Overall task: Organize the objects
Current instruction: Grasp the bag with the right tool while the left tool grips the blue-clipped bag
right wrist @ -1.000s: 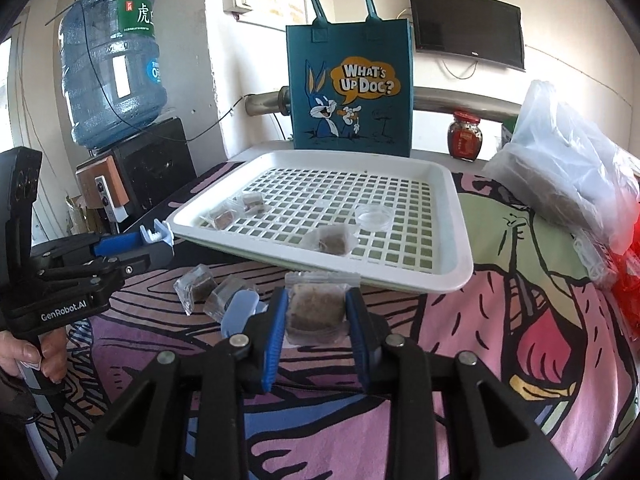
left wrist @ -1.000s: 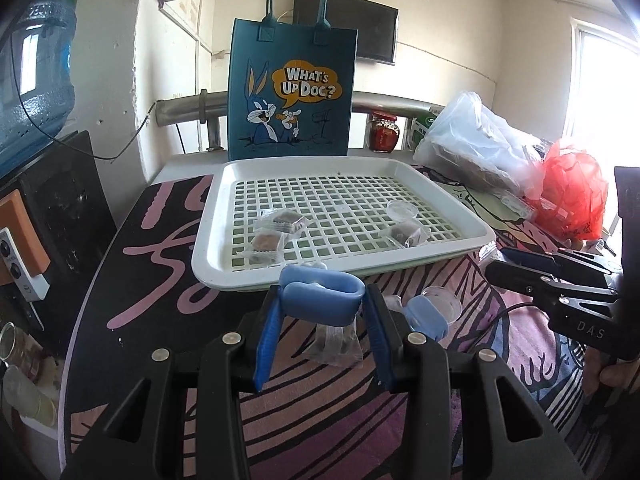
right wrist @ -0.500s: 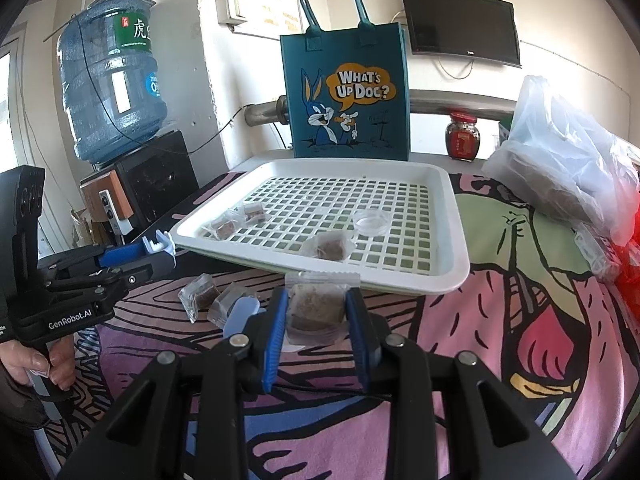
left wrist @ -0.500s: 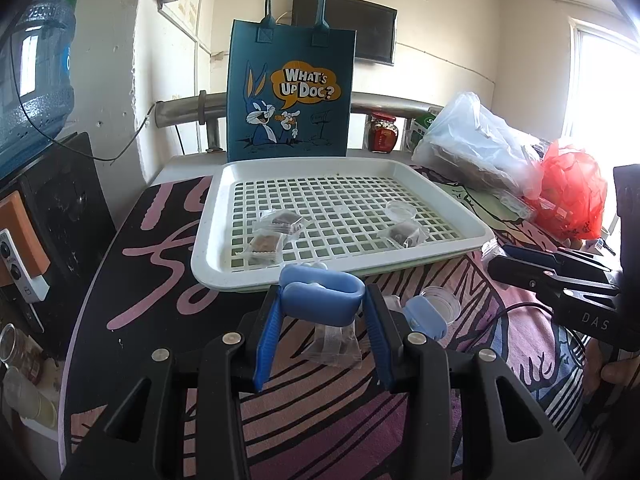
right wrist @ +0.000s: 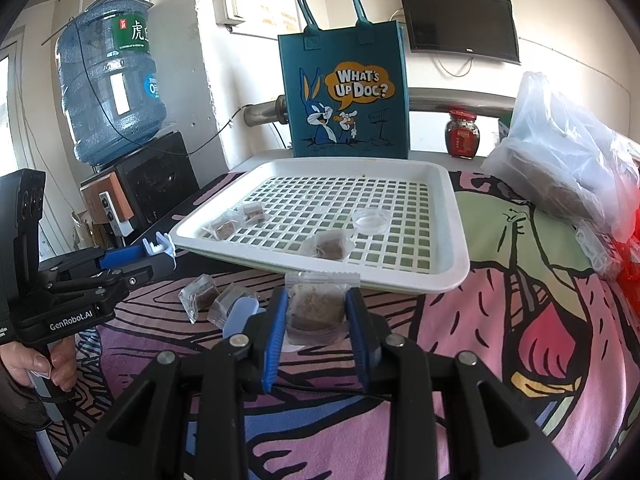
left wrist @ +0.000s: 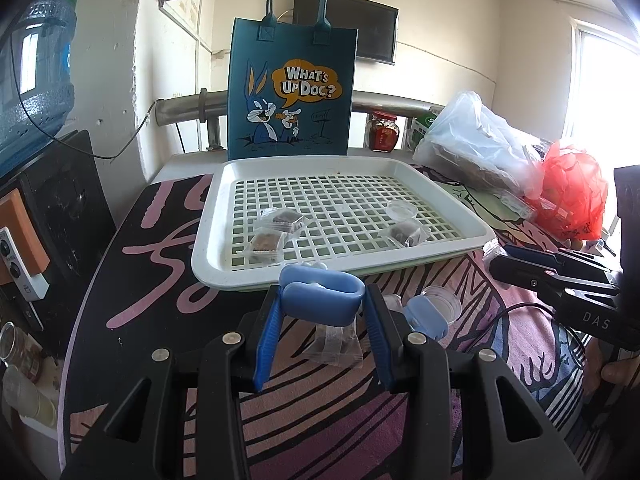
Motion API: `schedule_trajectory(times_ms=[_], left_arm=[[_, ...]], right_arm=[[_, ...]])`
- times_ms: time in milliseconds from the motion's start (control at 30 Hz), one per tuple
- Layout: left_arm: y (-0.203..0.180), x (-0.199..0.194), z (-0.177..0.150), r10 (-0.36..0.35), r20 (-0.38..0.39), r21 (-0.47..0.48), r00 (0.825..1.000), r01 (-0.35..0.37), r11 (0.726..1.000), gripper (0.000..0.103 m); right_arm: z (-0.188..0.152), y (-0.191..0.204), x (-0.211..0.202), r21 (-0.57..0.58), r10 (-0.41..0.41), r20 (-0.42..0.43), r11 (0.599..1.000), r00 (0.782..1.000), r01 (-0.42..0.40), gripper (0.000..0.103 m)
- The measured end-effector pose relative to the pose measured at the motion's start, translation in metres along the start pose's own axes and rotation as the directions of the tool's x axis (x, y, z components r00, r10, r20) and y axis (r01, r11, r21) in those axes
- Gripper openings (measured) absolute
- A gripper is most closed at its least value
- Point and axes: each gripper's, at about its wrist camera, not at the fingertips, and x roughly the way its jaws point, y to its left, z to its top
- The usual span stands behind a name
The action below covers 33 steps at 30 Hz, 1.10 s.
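My left gripper (left wrist: 322, 300) is shut on a blue plastic clip (left wrist: 320, 294), held just in front of the white grid tray (left wrist: 472, 236). My right gripper (right wrist: 317, 300) is shut on a clear-wrapped brown snack packet (right wrist: 316, 310) near the tray's front rim (right wrist: 400, 280). On the tray lie two wrapped packets (left wrist: 276, 228) at the left, a third (left wrist: 404, 234) at the right, and a small clear lid (left wrist: 401, 210). Another packet (left wrist: 336, 340) rests on the cloth under the left gripper. Two loose packets (right wrist: 200, 296) lie on the cloth to the left in the right wrist view.
A teal cartoon tote bag (left wrist: 292, 92) stands behind the tray. At the right are a clear plastic bag (left wrist: 476, 148), a red bag (left wrist: 568, 188) and a red jar (left wrist: 384, 132). A blue oval piece (left wrist: 424, 316) and a clear lid (left wrist: 440, 300) sit on the cloth. A water bottle (right wrist: 108, 88) stands at the left.
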Motion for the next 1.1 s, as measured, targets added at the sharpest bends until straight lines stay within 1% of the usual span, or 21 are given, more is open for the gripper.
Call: schedule_trajectory(times_ms=[1100], left_arm=[[0.0014, 0.0020, -0.0020, -0.001, -0.006, -0.003, 1.000, 0.001, 1.000, 0.039]], right_arm=[[-0.0003, -0.0017, 0.0003, 0.007, 0.004, -0.001, 1.000, 1.000, -0.004, 0.029]])
